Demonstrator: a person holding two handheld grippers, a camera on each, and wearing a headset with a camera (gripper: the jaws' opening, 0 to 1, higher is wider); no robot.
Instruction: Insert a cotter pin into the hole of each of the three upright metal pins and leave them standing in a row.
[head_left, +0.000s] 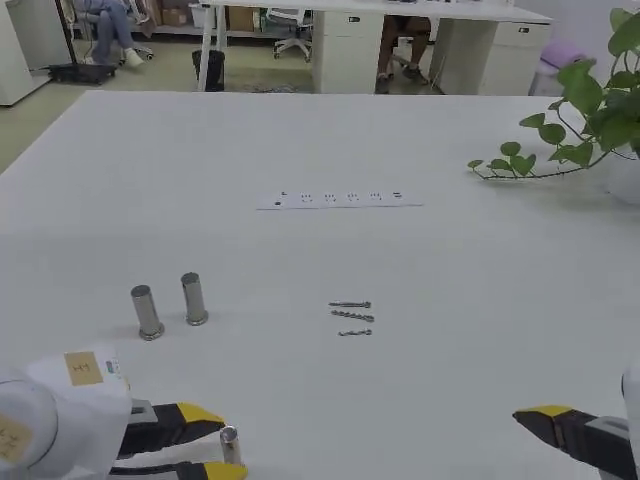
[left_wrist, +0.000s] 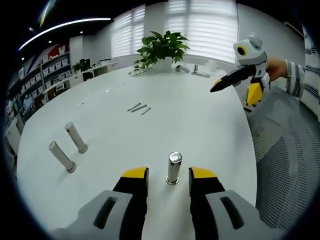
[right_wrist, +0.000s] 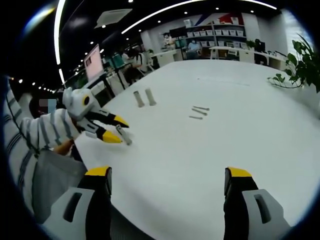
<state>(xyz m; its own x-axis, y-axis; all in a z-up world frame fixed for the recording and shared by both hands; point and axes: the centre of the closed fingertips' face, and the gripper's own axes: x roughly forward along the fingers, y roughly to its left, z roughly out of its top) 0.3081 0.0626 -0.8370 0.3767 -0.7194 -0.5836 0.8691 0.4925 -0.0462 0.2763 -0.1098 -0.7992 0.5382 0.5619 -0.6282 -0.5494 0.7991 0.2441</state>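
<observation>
Two upright metal pins (head_left: 147, 312) (head_left: 194, 298) stand side by side at the table's left. A third metal pin (head_left: 229, 445) (left_wrist: 173, 168) stands near the front edge, between the yellow-tipped jaws of my left gripper (head_left: 222, 443) (left_wrist: 168, 176). The jaws are open, with a gap on each side of the pin. Three cotter pins (head_left: 352, 317) (left_wrist: 139, 107) lie in a small stack at the table's middle. My right gripper (head_left: 560, 425) (right_wrist: 168, 173) hovers at the front right, wide open and holding nothing.
A white power strip (head_left: 340, 200) lies flat farther back. A potted plant (head_left: 590, 110) trails leaves over the far right of the white table (head_left: 450, 260). Desks, chairs and seated people are beyond the table.
</observation>
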